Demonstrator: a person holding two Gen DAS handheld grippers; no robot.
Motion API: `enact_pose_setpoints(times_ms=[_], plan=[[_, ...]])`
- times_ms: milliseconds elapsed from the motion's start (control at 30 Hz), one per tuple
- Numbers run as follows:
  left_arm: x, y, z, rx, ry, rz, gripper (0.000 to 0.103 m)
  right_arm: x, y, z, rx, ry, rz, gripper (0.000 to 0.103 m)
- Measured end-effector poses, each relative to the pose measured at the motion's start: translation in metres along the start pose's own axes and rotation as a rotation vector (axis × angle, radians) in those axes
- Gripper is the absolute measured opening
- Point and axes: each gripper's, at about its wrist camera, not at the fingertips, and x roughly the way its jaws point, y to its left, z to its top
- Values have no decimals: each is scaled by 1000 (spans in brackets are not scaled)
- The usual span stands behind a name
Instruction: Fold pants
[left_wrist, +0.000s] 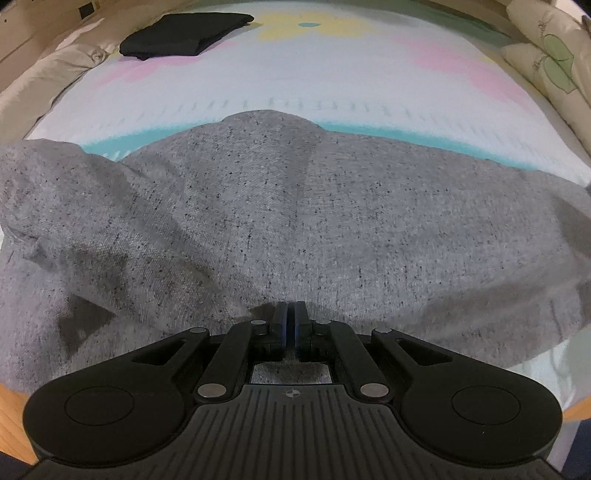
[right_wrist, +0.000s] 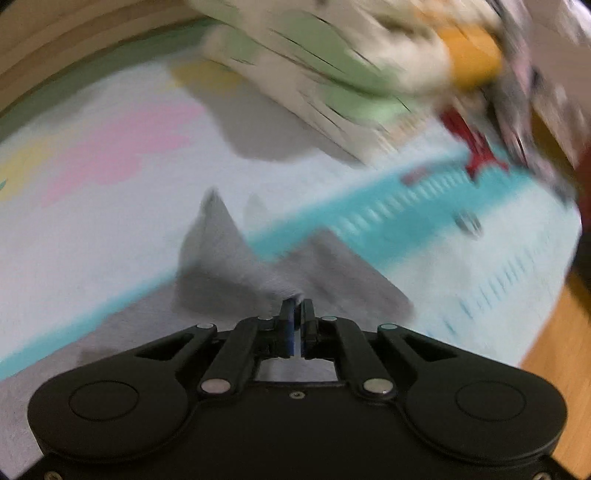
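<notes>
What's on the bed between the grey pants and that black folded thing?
Nothing. Left wrist view shows bare pastel sheet between the grey pants and black folded garment.

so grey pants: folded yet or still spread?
Still spread: the grey pants lie wide and rumpled across the bed; no neat fold shows.

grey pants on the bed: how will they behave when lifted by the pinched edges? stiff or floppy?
Likely floppy: the grey pants lie in soft humps and creases over the bedsheet, and peak into a tent at the right gripper. Probably light, with a speckled knit look. The span between it and the left gripper will likely sag; slipping seems unlikely, since the jaws are shut on fabric.
</notes>
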Motion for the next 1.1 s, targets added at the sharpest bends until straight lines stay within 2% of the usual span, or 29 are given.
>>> enact_pose_setpoints(times_ms=[100, 167, 267, 300, 367, 400, 433, 467, 500, 600, 700, 767, 800, 933, 1000, 1100], plan=[[0, -3, 0, 0, 1, -4, 3, 24, -33, -7, 129, 118, 48, 4], [3, 4, 5, -6, 8, -14, 3, 35, -41, -13, 152, 158, 44, 3], [-4, 11, 6, -23, 4, -32, 4, 29, -40, -17, 149, 140, 30, 3], [-9, 14, 7, -31, 1, -40, 4, 29, -40, -16, 151, 141, 17, 2], [-21, 25, 11, -45, -9, -64, 4, 38, -38, -17, 125, 176, -75, 5], [-30, 32, 14, -57, -21, -75, 6, 39, -39, -18, 115, 180, -107, 10], [-40, 43, 17, -80, -42, -84, 10, 33, -38, -17, 125, 154, -123, 20], [-52, 56, 21, -112, -70, -86, 26, 24, -36, -17, 135, 113, -119, 20], [-61, 69, 24, -143, -94, -81, 37, 14, -32, -17, 130, 72, -97, 20], [-82, 112, 34, -222, -138, -1, 39, -20, 2, -15, 17, -35, 6, 20], [-89, 153, 39, -262, -138, 93, 39, -47, 49, -21, -124, -97, 176, 22], [-89, 179, 44, -273, -105, 168, 39, -64, 87, -32, -230, -123, 293, 43], [-87, 189, 46, -270, -90, 190, 39, -74, 108, -41, -293, -140, 343, 46], [-62, 226, 53, -235, 27, 252, 39, -112, 179, -83, -537, -188, 513, 47], [-51, 242, 54, -253, 68, 241, 39, -128, 209, -107, -640, -187, 605, 48], [-22, 261, 58, -256, 123, 227, 39, -151, 250, -145, -783, -181, 724, 58]])
